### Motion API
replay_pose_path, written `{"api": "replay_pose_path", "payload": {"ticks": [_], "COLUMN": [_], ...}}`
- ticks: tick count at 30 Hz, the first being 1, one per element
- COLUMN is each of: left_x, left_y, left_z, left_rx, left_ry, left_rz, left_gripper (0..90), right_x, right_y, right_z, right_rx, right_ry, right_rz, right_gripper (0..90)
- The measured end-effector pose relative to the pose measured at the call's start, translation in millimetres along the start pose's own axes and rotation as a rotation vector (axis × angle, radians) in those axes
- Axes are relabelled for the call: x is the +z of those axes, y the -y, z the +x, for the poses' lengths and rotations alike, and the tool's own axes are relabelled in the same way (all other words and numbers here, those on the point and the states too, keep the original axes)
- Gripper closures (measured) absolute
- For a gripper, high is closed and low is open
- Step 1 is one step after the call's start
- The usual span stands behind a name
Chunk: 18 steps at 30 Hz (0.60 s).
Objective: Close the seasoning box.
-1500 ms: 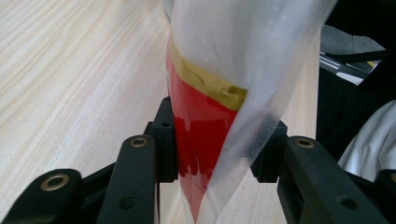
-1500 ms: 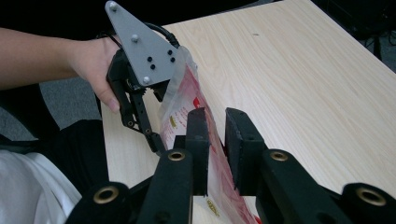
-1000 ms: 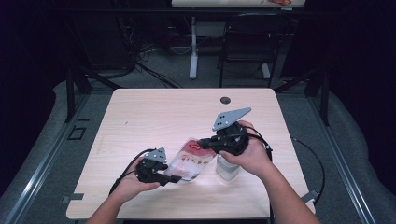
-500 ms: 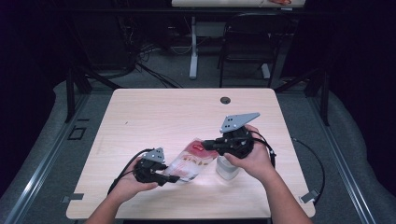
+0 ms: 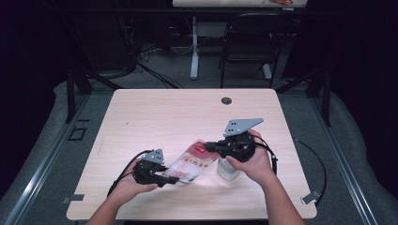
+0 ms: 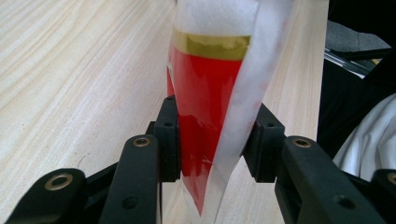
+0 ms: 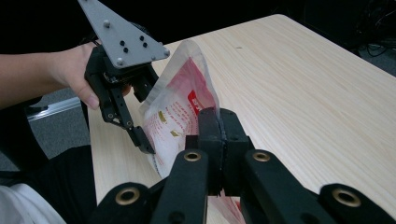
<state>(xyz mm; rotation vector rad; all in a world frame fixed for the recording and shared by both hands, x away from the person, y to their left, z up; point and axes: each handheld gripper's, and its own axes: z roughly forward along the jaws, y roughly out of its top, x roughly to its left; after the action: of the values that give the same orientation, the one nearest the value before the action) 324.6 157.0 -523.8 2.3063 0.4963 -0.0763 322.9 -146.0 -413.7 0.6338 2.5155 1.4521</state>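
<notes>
Red-and-white plastic pouch (image 5: 192, 161), lower centre of the high view, spans both grippers; its long axis slants up to the right. Left gripper (image 5: 170, 178) pinches its lower-left end, right gripper (image 5: 209, 146) is pressed together on its upper-right edge.

Red-and-white pouch (image 5: 192, 163), gold band

Light wood desk (image 5: 155, 117), round grommet hole (image 5: 226, 101) near its far edge. A white jar-like container (image 5: 228, 171) stands on the desk near the front edge. Behind the desk: dark chair (image 5: 246, 42) and a white desk leg (image 5: 194, 49) on grey floor (image 5: 47, 154).
</notes>
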Motion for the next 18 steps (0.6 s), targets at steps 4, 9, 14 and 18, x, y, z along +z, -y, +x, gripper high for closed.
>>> {"api": "replay_pose_path", "payload": {"ticks": [4,9,14,18], "left_x": [-0.8,-1.8,-3.6,-6.9], "left_y": [0.5,0.6,0.1,-0.2], "left_z": [0.3,0.3,0.5,1.0], "left_rx": [0.001,-0.003,-0.005,-0.002], "left_ry": [0.006,-0.001,0.008,0.000], "left_rz": [0.001,0.008,0.009,0.014], "left_gripper": [63.2,63.4,63.6,63.6], "right_x": [-0.3,-0.2,-0.5,-0.2], "right_y": [6.2,14.2,20.6,21.8], "right_z": [-1.8,-5.9,-9.0,-10.3], "right_rx": [0.013,0.035,0.057,0.064], "right_ry": [0.005,0.004,-0.007,-0.011], "right_rz": [-0.016,-0.033,-0.054,-0.063], "right_gripper": [89.7,89.3,89.1,89.1]}}
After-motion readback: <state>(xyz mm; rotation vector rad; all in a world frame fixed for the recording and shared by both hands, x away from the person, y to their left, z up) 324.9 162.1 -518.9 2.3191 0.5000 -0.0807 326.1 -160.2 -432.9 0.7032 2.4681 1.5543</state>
